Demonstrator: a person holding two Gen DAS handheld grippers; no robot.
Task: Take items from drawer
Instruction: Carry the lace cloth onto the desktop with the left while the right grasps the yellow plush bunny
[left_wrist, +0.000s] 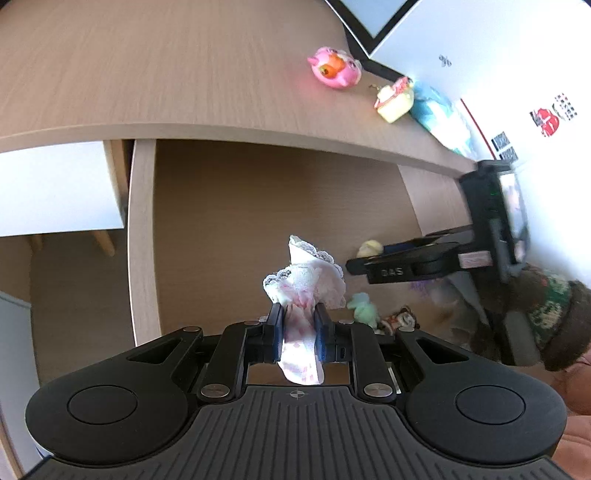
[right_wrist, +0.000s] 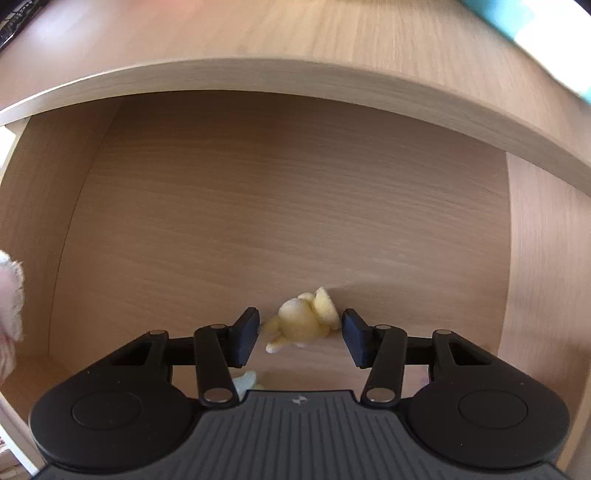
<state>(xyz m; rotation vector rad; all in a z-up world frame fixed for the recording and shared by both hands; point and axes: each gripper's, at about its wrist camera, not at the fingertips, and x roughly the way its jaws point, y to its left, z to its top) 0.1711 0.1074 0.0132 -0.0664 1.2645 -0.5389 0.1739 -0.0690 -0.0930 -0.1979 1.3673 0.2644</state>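
Note:
My left gripper (left_wrist: 299, 319) is shut on a white and pink lace-trimmed cloth (left_wrist: 306, 280), held above the open wooden drawer (left_wrist: 236, 236). In the right wrist view my right gripper (right_wrist: 300, 326) stands open low inside the drawer (right_wrist: 280, 206), with a small yellow plush toy (right_wrist: 301, 321) lying between its fingers. From the left wrist camera the right gripper (left_wrist: 354, 264) reaches in from the right, beside that yellow toy (left_wrist: 370, 248). A green plush toy (left_wrist: 364, 306) and a small striped item (left_wrist: 400, 319) lie on the drawer floor. The lace cloth (right_wrist: 11, 291) shows at the left edge.
On the desk top (left_wrist: 166, 74) stand a pink toy (left_wrist: 336, 68), a yellow cake-shaped toy (left_wrist: 394, 99) and a blue-green book (left_wrist: 441, 118) against the white wall. A person's knitted sleeve (left_wrist: 554, 317) is at the right. A pale item (right_wrist: 246, 382) lies under my right gripper.

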